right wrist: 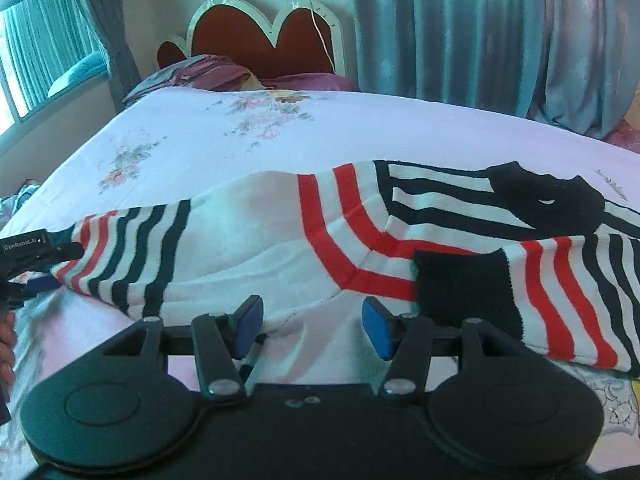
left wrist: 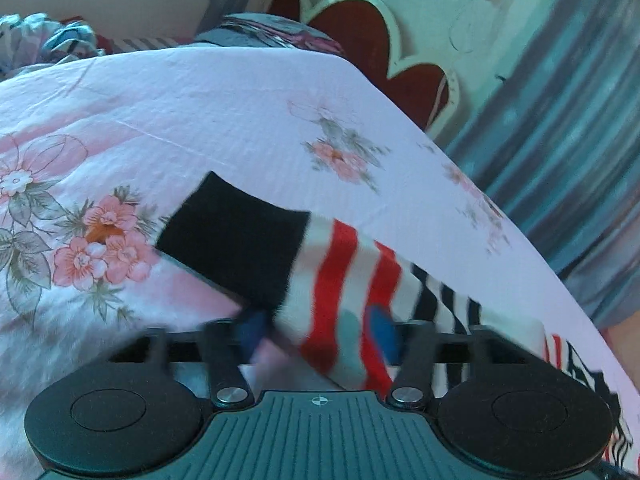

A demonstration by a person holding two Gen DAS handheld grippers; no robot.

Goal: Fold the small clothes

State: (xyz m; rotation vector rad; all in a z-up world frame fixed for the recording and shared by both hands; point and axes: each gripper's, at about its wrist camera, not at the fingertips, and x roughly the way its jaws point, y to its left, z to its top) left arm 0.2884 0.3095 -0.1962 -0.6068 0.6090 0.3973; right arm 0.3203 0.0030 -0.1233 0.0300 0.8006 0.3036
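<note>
A small white knit sweater (right wrist: 256,236) with red and black stripes lies on the floral bedsheet (right wrist: 240,136). In the right wrist view its right sleeve with a black cuff (right wrist: 468,292) is folded across the body. My right gripper (right wrist: 312,328) is open at the sweater's near hem, with white fabric between the blue pads (right wrist: 378,330). In the left wrist view the other sleeve (left wrist: 344,288) with a black cuff (left wrist: 236,244) passes between the blue pads (left wrist: 382,334) of my left gripper (left wrist: 320,334), which is open. The picture is motion-blurred.
A red scalloped headboard (right wrist: 272,40) and pillows (right wrist: 200,76) stand at the far end of the bed. Blue curtains (right wrist: 480,40) hang to the right. A heap of clothes (left wrist: 40,40) lies at the far left in the left wrist view.
</note>
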